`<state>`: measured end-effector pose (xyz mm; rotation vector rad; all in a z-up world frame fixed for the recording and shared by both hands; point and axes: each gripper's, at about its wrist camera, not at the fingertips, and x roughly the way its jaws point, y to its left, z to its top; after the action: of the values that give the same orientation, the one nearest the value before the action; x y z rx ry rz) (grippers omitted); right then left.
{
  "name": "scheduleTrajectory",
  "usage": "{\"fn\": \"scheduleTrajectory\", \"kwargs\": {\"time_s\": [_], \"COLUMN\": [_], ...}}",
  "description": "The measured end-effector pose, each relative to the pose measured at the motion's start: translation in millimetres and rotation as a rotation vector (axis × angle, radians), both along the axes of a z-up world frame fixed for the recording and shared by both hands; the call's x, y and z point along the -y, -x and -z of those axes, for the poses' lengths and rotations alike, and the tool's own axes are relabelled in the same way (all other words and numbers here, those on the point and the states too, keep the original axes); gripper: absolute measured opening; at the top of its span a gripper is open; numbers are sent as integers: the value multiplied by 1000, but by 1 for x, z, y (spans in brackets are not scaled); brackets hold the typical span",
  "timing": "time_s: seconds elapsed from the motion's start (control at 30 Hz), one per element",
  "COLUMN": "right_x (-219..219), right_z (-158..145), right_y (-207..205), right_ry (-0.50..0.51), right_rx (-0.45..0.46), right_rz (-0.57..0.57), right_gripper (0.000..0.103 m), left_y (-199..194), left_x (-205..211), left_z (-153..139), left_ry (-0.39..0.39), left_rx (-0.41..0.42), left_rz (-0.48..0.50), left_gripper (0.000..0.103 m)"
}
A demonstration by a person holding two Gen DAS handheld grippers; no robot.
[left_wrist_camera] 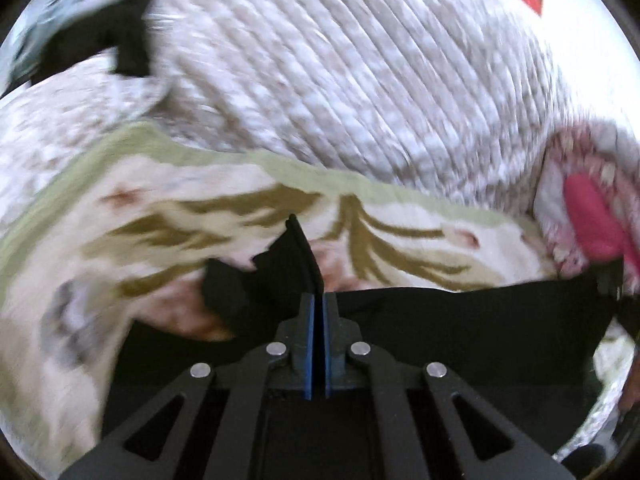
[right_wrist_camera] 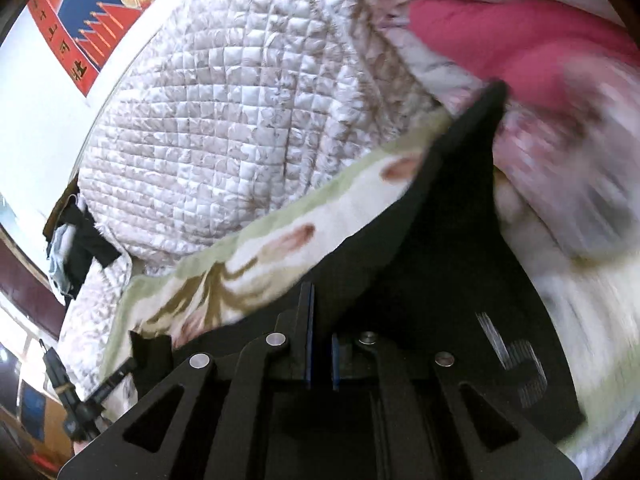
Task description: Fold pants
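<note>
Left gripper (left_wrist_camera: 319,300): jaws together, clamped on a raised edge of the black pants (left_wrist_camera: 460,320); a peak of black cloth stands up past the blue pads (left_wrist_camera: 308,344), a crumpled flap hangs to its left.

Right gripper (right_wrist_camera: 320,320): jaws closed down to a narrow slot with black cloth drawn into it; its far pad is hidden by the fabric, but the pants (right_wrist_camera: 420,248) rise from the jaws in a taut sheet to a corner high in the right-wrist view, which reads as a pinch on them.

Pants: black, thin, matte. They lie on the floral blanket (left_wrist_camera: 180,216) spread over the bed, the upper edge stretched between the two grippers. A pale striped mark (right_wrist_camera: 516,364) shows on the cloth to the right.

Handling, as judged: light, limp, no stiffness; the cloth drapes and bunches wherever it is unsupported, so the fold line is only as straight as the tension between the two grips. Not fragile, probably not slippery, though a thin pinch could creep out under a hard pull. Best held at two corners of one edge, level with each other.

Surroundings: pale quilt (left_wrist_camera: 340,72) heaped behind the blanket; pink bedding (right_wrist_camera: 500,44) to the right; a red and blue poster (right_wrist_camera: 100,12) on the wall; dark clothes (right_wrist_camera: 80,244) beside the quilt. Both views are motion-blurred.
</note>
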<state>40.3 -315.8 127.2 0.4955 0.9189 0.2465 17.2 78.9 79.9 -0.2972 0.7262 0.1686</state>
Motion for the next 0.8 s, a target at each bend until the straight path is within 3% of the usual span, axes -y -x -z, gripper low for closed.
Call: {"fn": "scheduleTrajectory", "kwargs": {"time_s": [0.13, 0.23, 0.33, 0.4, 0.47, 0.53, 0.57, 0.8], "right_x": [16, 24, 32, 33, 33, 33, 33, 35], "right_z": [33, 64, 66, 62, 60, 58, 57, 56], "right_y": [38, 49, 50, 48, 47, 48, 49, 49], "right_ry": [-9, -37, -98, -118, -135, -147, -145, -142], "right_rx": [-119, -220, -219, -188, -177, -159, -152, -125], "right_rz": [47, 57, 79, 84, 83, 87, 87, 131], "right_gripper": [5, 5, 8, 24, 33, 40, 43, 43], "left_y": [54, 76, 85, 90, 93, 91, 90, 83], "left_x": [-26, -38, -49, -53, -55, -58, -60, -68], "left_z": [5, 31, 58, 64, 68, 73, 74, 77], "left_ry": [35, 72, 159, 189, 222, 251, 267, 271], "left_rx": [0, -66, -130, -129, -123, -130, -126, -107], "left_rz": [-50, -71, -97, -120, -129, -137, -140, -157], "left_gripper": [5, 5, 5, 6, 9, 24, 25, 29]}}
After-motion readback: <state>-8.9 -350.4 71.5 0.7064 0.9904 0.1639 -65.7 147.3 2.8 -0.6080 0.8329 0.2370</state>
